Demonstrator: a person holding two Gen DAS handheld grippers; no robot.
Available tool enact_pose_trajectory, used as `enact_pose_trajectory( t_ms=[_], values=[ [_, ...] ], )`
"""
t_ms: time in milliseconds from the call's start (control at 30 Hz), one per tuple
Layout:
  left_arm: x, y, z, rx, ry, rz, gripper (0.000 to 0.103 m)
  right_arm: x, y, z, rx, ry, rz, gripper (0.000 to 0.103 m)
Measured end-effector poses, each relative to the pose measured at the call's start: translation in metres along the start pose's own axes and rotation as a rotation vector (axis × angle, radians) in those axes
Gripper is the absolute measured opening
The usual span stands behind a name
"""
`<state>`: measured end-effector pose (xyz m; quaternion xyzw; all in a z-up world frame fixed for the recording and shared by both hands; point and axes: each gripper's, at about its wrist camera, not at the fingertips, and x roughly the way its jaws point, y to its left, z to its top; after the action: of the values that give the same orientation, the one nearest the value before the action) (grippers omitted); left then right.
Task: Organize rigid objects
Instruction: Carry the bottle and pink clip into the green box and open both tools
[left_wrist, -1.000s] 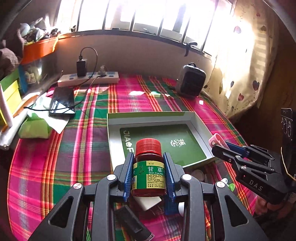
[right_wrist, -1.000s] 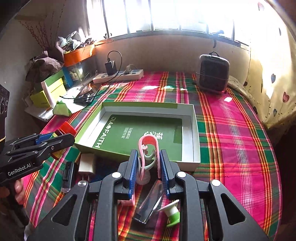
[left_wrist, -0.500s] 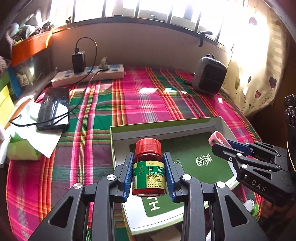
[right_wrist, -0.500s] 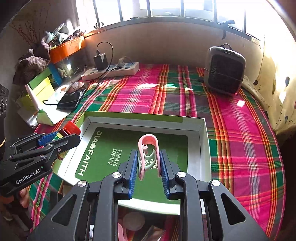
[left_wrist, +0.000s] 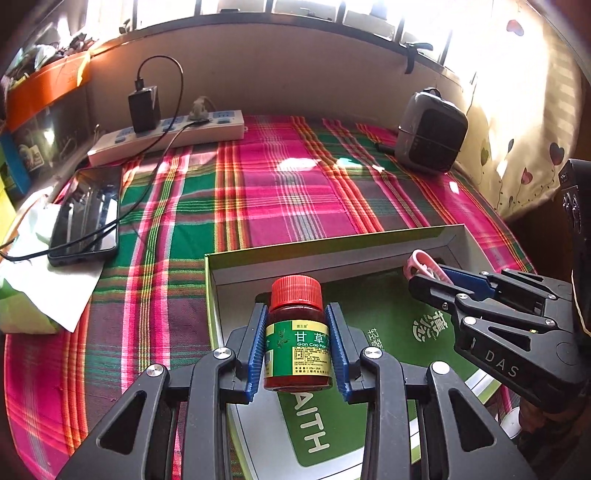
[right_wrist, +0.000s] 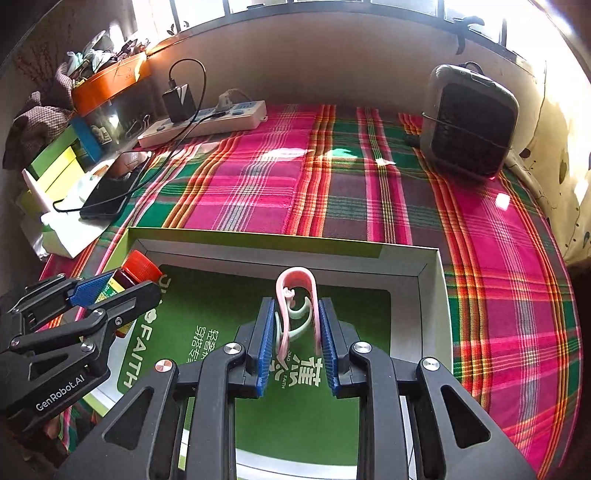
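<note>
My left gripper (left_wrist: 297, 332) is shut on a brown medicine bottle (left_wrist: 297, 350) with a red cap and green label, held upright over the left part of the shallow box (left_wrist: 332, 247). The box has grey walls and a green printed floor (right_wrist: 221, 302). My right gripper (right_wrist: 297, 328) is shut on a pink plastic clip (right_wrist: 297, 291), hanging over the box's middle. From the right wrist view the left gripper (right_wrist: 122, 291) and its bottle (right_wrist: 138, 267) show at the left. The left wrist view catches the right gripper (left_wrist: 428, 275) with the pink clip (left_wrist: 419, 260) at the right.
The box lies on a plaid cloth (left_wrist: 288, 192). A power strip (left_wrist: 166, 133) with a charger (left_wrist: 144, 109) sits at the back, a black phone (left_wrist: 86, 218) and tissues (left_wrist: 44, 284) at the left, a small dark heater (right_wrist: 469, 118) at the back right. Cluttered boxes (right_wrist: 55, 162) line the left wall.
Both grippers moved forward and lower, from in front of the box to above its floor, each keeping its object. The small items near the front edge dropped out of sight.
</note>
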<state>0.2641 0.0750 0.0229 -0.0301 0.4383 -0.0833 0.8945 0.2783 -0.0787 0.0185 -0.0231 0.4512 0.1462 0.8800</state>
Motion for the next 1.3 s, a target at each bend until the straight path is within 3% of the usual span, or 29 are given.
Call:
enact_pose_trajectory(
  t_ms=[867,1200,1300],
  values=[
    [0.010,-0.007,-0.001,0.026,0.016,0.016,0.031,0.013,0.002,-0.001,0.003,0.017,-0.005,0.025],
    [0.007,-0.004,0.000,0.002,0.021,-0.002,0.032,0.012,0.003,-0.002,0.009,0.014,0.003,0.043],
    [0.003,-0.006,-0.002,0.012,0.013,0.010,0.038,0.009,0.002,-0.003,0.013,0.008,0.001,0.046]
  ],
)
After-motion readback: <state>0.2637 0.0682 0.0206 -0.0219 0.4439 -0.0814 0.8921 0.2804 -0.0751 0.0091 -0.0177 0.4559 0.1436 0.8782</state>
